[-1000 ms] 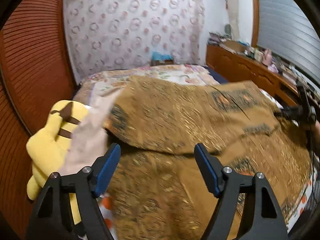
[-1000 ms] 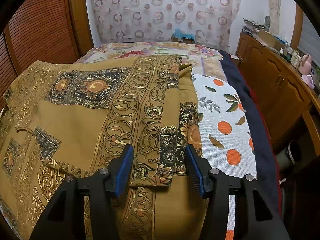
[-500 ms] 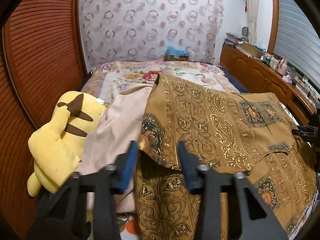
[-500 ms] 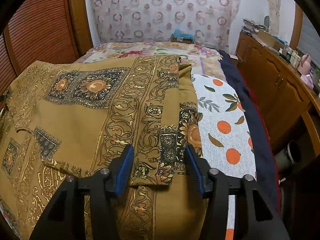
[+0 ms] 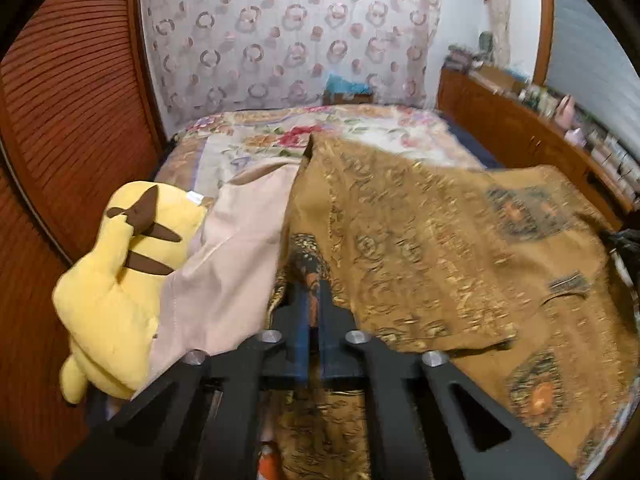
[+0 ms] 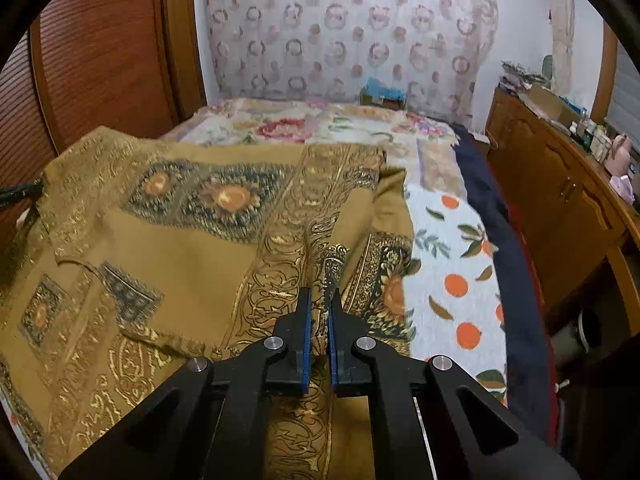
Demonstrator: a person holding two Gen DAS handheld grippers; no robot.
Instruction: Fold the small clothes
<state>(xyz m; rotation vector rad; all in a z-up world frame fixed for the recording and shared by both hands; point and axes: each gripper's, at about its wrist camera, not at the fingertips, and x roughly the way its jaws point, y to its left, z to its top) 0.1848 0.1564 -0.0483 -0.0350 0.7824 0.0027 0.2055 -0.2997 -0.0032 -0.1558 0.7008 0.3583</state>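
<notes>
A mustard-brown garment with gold and dark floral patterns [image 5: 432,248] lies spread on the bed, its top layer folded over. It also fills the left of the right wrist view [image 6: 192,248]. My left gripper [image 5: 314,296] is shut on the garment's left edge. My right gripper [image 6: 320,304] is shut on a pinched ridge of the garment near its right edge. The other gripper shows as a dark shape at the far right of the left wrist view [image 5: 624,240].
A yellow plush toy [image 5: 120,280] and a pale pink cloth [image 5: 236,260] lie left of the garment. A sheet printed with oranges [image 6: 452,280] and a floral quilt [image 6: 320,128] cover the bed. A wooden cabinet [image 6: 560,200] stands right, a slatted wooden wall [image 5: 60,120] left.
Both grippers were open a second ago and have closed on the garment. The left one swung over to the garment's left edge first. The fabric now lifts slightly at both pinch points.
</notes>
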